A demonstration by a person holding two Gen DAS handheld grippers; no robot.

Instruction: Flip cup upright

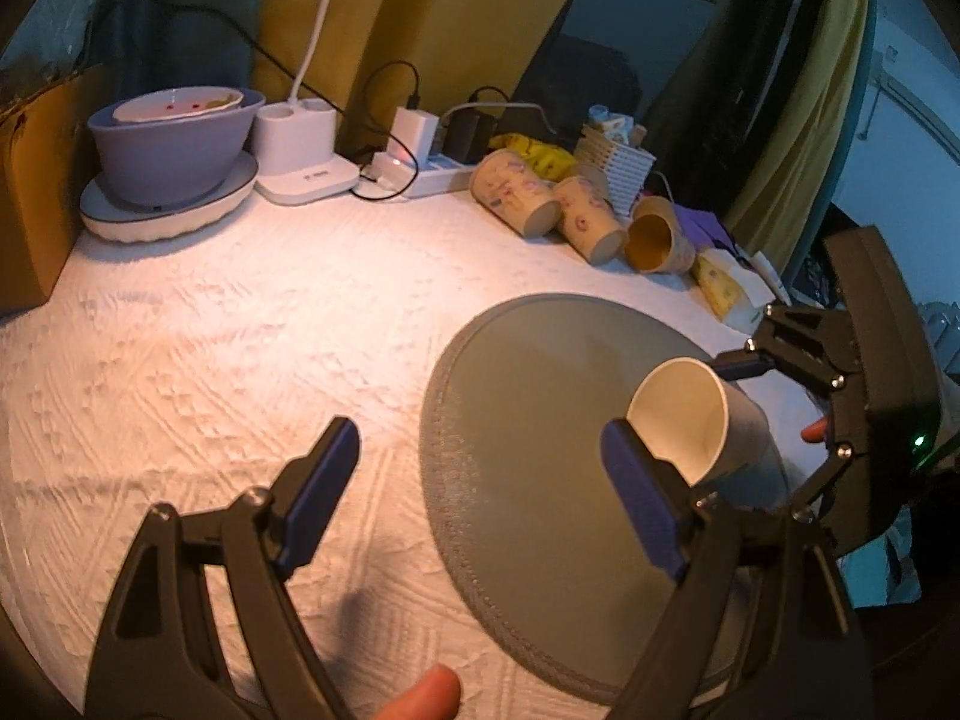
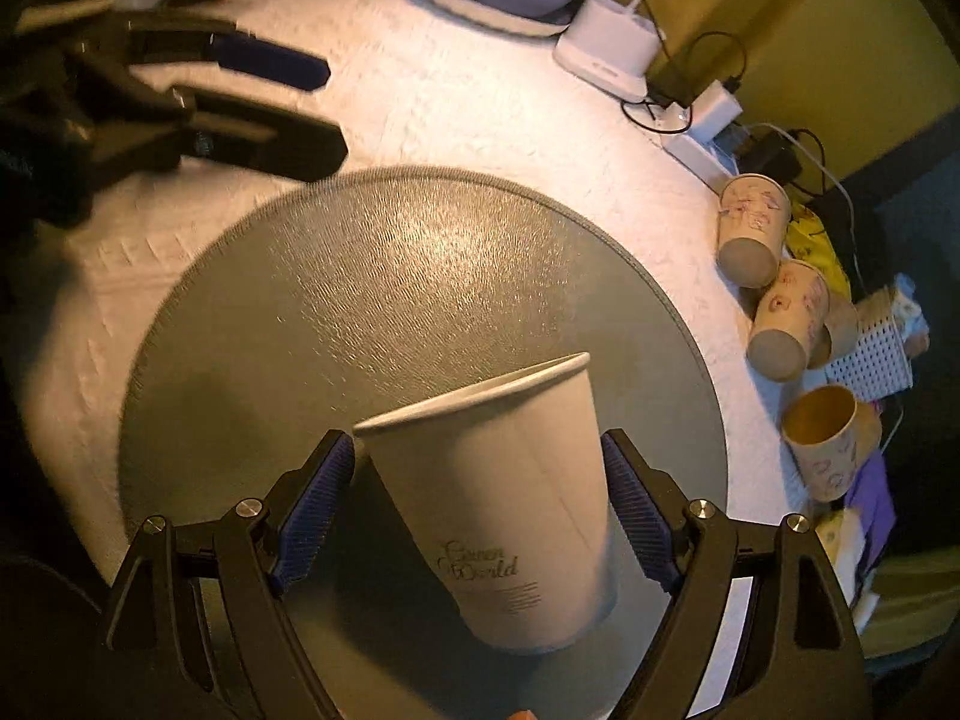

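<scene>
- The right gripper (image 2: 477,504) has its fingers (image 2: 315,504) clamped on the tilted white cup (image 2: 504,492), above the grey round mat (image 2: 372,276).
- The left gripper (image 1: 480,492) is spread wide, holding nothing, over the white counter (image 1: 228,324).

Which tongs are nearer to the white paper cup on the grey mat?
Right. The right tongs have the white paper cup between their fingers, tilted over the grey mat. The left tongs are open, apart from the cup, mostly over the white tablecloth.

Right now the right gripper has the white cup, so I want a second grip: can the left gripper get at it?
Probably yes: the left gripper is open, nothing between it and the white cup above the grey mat, though the right gripper flanks its sides.
</scene>
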